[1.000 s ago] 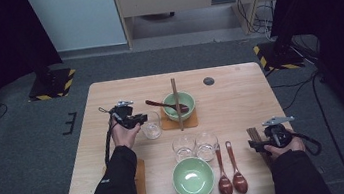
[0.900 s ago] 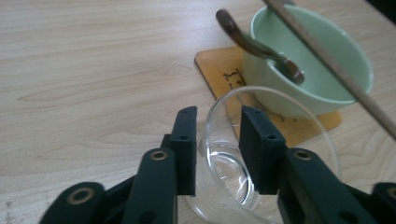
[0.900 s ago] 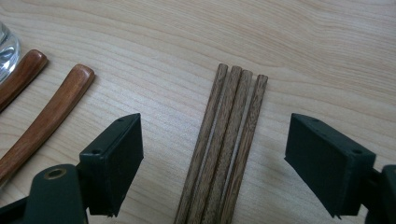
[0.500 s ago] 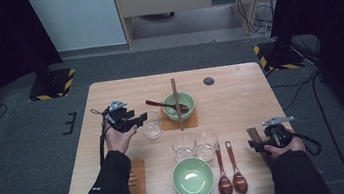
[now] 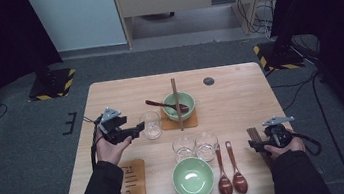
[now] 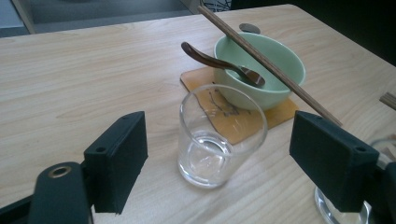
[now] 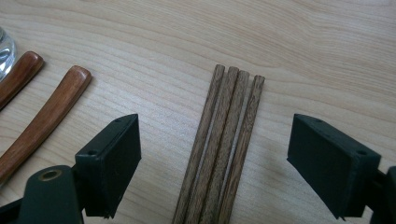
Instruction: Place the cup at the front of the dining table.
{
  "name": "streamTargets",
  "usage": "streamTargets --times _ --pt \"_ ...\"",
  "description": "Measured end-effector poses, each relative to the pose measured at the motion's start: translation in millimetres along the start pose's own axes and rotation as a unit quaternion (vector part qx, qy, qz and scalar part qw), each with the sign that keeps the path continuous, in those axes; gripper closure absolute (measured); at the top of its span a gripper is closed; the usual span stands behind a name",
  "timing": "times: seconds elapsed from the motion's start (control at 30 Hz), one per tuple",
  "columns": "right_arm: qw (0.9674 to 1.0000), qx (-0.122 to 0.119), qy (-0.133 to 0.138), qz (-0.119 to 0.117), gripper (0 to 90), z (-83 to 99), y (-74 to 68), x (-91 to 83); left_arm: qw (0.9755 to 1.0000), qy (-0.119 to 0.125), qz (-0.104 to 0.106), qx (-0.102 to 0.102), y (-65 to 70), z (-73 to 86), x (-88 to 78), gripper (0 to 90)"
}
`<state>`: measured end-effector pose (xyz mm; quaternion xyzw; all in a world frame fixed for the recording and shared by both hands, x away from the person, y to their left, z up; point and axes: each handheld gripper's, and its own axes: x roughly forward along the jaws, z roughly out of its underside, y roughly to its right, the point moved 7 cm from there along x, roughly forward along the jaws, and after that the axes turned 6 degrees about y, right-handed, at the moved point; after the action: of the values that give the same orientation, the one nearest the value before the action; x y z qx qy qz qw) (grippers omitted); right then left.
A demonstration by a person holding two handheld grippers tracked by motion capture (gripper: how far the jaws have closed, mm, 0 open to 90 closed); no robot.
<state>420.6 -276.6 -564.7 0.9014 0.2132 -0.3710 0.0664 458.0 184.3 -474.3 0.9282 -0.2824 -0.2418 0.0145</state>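
1. Two grippers, both wide open, nothing held.
2. Nearest me: green bowl (image 5: 193,178), two wooden spoons (image 5: 230,170) beside it, two glasses (image 5: 194,146) just behind.
3. My right gripper (image 7: 215,172) sits low at the table's right edge, jaws either side of four chopsticks (image 7: 222,140), not touching them.
4. My left gripper (image 6: 215,172) has just been opening; the glass (image 6: 219,135) stands on the table between its jaws, pads clear of it.
5. Behind the glass: second green bowl (image 6: 261,70) on a coaster (image 6: 275,116), spoon (image 6: 215,60) in it, chopsticks across its rim.
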Motion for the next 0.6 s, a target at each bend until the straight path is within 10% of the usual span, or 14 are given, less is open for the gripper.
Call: streamTargets --times 0.6 --pt "0.9999 0.006 0.007 0.006 14.8 -0.2 2.9 -1.5 0.9946 -0.099 -0.028 0.013 -7.0 88.8 -34.1 13.9"
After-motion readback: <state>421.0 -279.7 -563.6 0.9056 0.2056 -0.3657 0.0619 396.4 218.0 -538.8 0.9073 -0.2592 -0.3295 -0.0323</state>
